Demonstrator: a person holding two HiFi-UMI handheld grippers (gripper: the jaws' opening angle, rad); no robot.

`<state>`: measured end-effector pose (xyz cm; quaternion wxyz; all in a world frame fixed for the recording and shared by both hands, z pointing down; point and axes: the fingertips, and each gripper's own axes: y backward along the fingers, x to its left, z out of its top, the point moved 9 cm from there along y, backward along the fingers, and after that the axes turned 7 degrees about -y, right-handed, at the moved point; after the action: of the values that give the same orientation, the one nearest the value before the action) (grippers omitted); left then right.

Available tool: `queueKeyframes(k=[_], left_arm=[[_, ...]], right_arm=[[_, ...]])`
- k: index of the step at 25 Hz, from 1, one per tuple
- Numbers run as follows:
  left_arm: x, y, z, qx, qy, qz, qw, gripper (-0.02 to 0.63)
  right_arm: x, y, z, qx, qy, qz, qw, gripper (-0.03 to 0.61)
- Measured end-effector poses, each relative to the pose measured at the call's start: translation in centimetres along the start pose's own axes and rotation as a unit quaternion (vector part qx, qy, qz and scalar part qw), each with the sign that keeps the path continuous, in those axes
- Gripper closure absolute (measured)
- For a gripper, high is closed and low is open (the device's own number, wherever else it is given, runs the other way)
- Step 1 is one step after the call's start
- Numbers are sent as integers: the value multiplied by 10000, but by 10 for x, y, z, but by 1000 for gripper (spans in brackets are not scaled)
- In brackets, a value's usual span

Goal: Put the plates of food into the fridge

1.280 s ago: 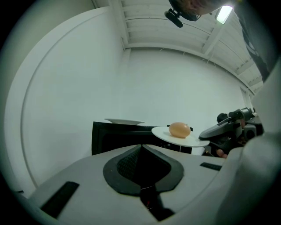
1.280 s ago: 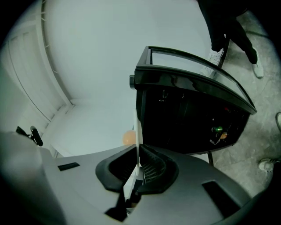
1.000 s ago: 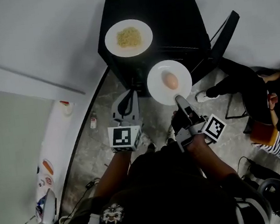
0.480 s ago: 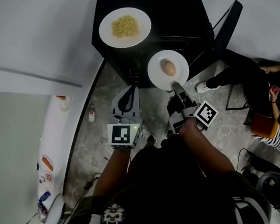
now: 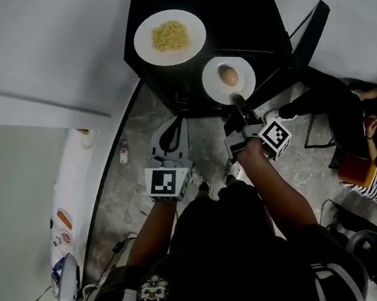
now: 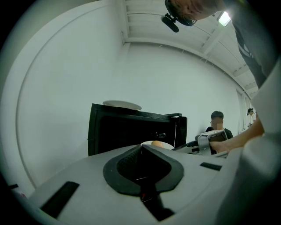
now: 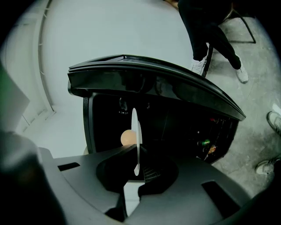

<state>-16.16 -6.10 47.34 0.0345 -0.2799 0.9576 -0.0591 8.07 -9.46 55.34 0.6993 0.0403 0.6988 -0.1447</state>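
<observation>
Right tongs hold a plate at the black fridge

Head view: the right gripper (image 5: 237, 101) grips the rim of the egg plate (image 5: 228, 79) at upper centre, before the fridge (image 5: 233, 11); the noodle plate (image 5: 170, 36) lies on top. Left gripper view: the left gripper (image 6: 141, 147) is closed, empty. Right gripper view: the plate stands edge-on between the jaws.

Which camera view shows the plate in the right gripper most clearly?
The head view: the whole plate and its round food from above. The right gripper view shows it edge-on; the left gripper view, only a sliver.
</observation>
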Motion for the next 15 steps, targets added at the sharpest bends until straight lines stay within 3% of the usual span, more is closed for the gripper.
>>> queueKeyframes(k=[7, 15], left_arm=[[5, -5, -8, 185, -18, 73, 9998, 592], [4, -9, -5, 81, 58, 106, 9999, 592]], right_arm=[[-3, -26, 12, -452, -248, -18, 9987, 546], [-2, -52, 21, -581, -246, -54, 9980, 546]])
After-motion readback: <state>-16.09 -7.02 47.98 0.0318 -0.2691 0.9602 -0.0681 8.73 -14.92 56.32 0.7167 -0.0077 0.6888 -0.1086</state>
